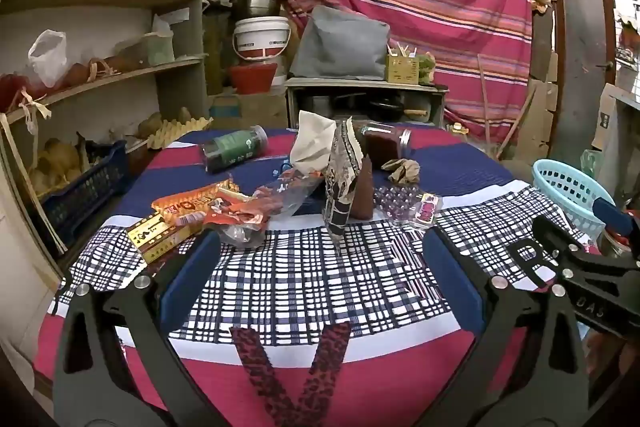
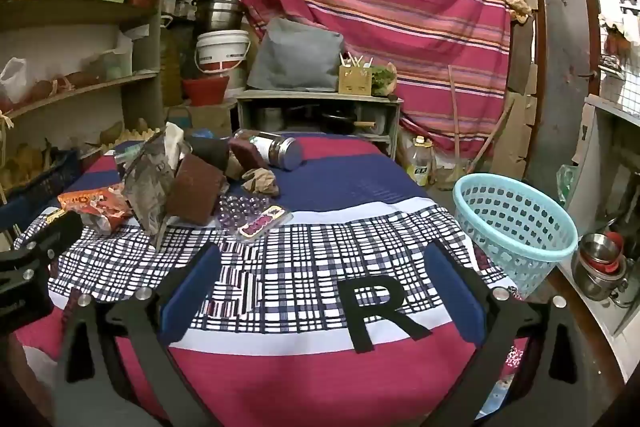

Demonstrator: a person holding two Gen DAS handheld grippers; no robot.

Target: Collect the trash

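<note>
Two claws, left claw [image 1: 320, 263] and right claw [image 2: 320, 267], spread wide, empty, black "R" [image 2: 382, 311] on right claw, wrapper writing unreadable

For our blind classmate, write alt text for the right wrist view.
An open right gripper hovers over a checked tablecloth, holding nothing. Wrappers and a crumpled paper lie ahead left; a light blue basket stands right.

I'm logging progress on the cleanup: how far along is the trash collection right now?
Nothing looks done: no trash shows in the visible part of the blue basket. Nothing is in hand either; the left gripper and right gripper are both open. Left to collect: the orange wrapper, crumpled paper, bead packet and other litter on the table.
</note>
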